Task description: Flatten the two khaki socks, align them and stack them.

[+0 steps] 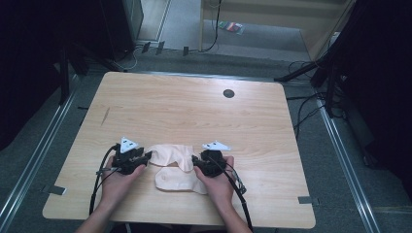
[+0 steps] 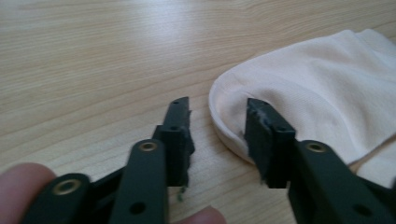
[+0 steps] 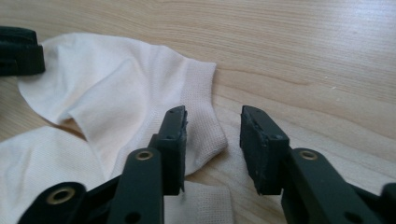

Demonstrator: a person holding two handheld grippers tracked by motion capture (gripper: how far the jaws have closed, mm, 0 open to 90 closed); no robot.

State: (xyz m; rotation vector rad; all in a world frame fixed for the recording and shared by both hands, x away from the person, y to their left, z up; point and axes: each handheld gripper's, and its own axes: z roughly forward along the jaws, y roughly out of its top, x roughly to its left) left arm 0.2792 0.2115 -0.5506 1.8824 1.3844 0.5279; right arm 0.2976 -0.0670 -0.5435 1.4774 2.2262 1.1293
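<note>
Two pale socks (image 1: pixel 171 164) lie overlapping near the front edge of the surface (image 1: pixel 194 107), between two tongs. The left tongs (image 2: pixel 218 135) stand narrowly apart astride a rounded sock edge, gripping nothing. The right tongs (image 3: pixel 212 140) gape likewise astride the cuff. Closing now, either might pinch only one layer and drag the sock askew.

A pale wooden surface (image 1: pixel 160 104) carries two cream socks (image 1: pixel 172 156) overlapping near the middle of its near edge, with a dark round grommet (image 1: pixel 228 93) near its far edge.
</note>
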